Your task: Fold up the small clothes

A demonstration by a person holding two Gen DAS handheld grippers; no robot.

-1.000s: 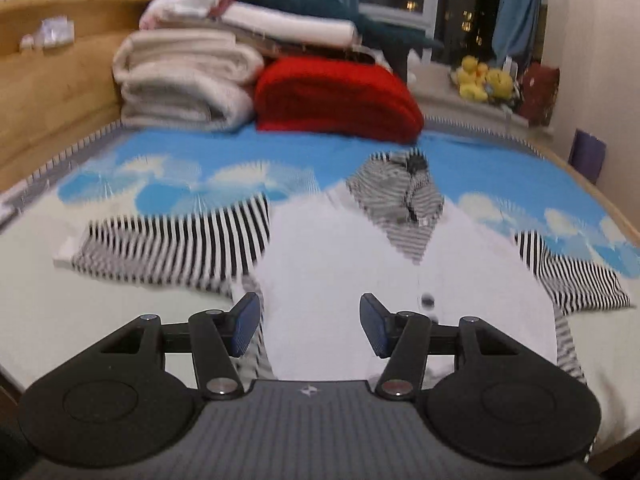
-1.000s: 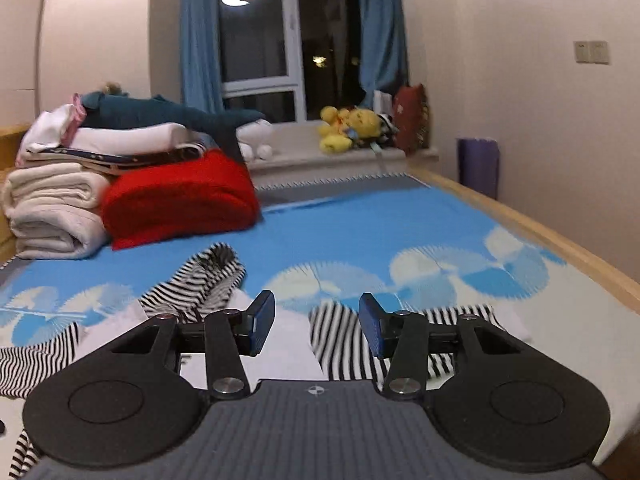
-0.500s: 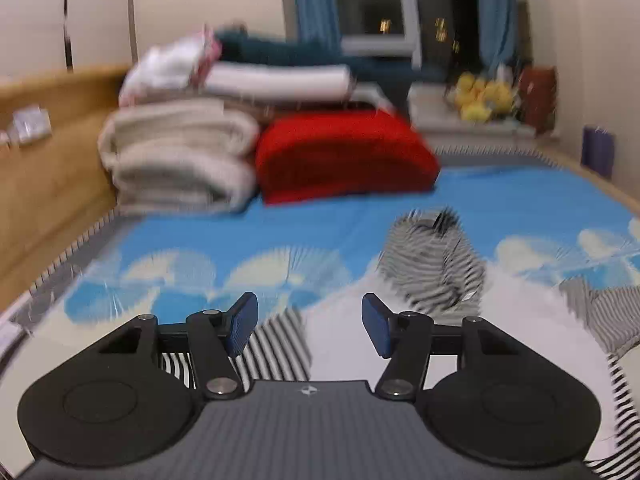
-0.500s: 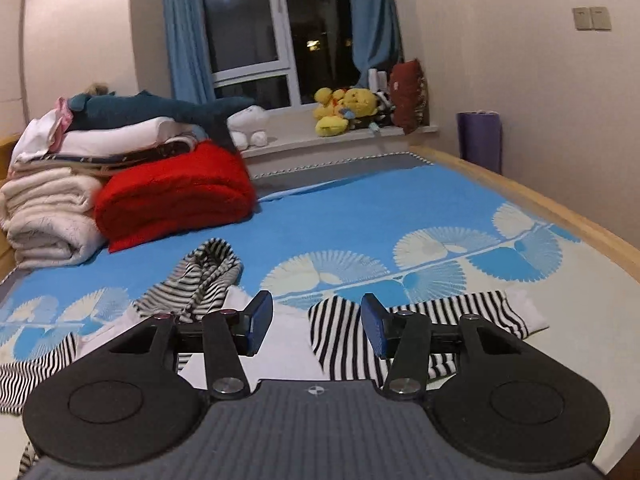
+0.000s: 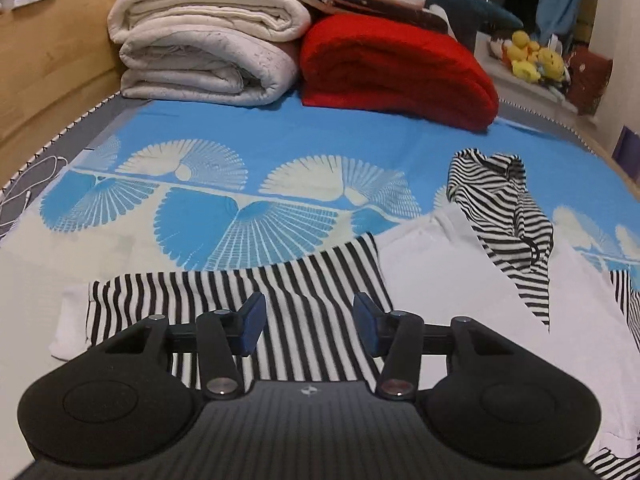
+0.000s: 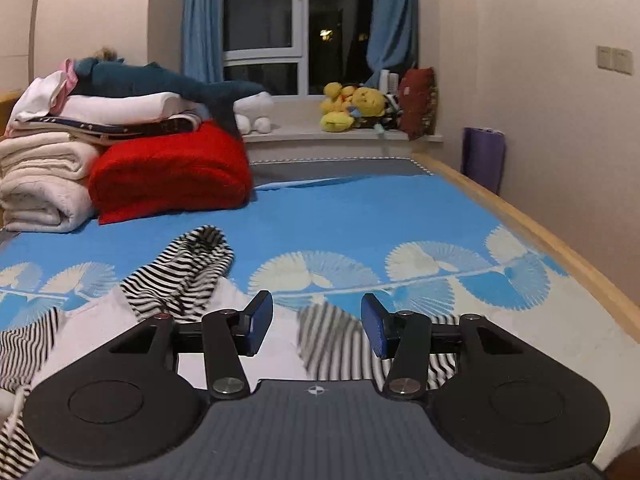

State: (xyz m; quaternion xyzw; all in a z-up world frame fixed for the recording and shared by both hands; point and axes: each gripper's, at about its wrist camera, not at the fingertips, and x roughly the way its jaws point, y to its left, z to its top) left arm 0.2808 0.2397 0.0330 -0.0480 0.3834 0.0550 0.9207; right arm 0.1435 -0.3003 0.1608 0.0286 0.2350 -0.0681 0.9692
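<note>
A small white hooded top [image 5: 448, 272] with black-and-white striped sleeves and hood lies flat on the bed. In the left wrist view my left gripper [image 5: 310, 322] is open and empty, just above the left striped sleeve [image 5: 224, 296]. The striped hood [image 5: 504, 204] lies to the upper right. In the right wrist view my right gripper [image 6: 317, 324] is open and empty, over the right striped sleeve [image 6: 336, 340]. The hood [image 6: 184, 272] is to its left.
Folded cream blankets [image 5: 208, 48] and a red blanket [image 5: 396, 68] are stacked at the head of the bed. The blue patterned bedsheet [image 6: 360, 220] covers the mattress. A wooden bed rail [image 6: 532, 228] runs along the right. Plush toys [image 6: 352, 108] sit on the windowsill.
My left gripper has moved left and down from over the top's body to over the left sleeve. My right gripper has come closer to the right sleeve. Both stay open.
</note>
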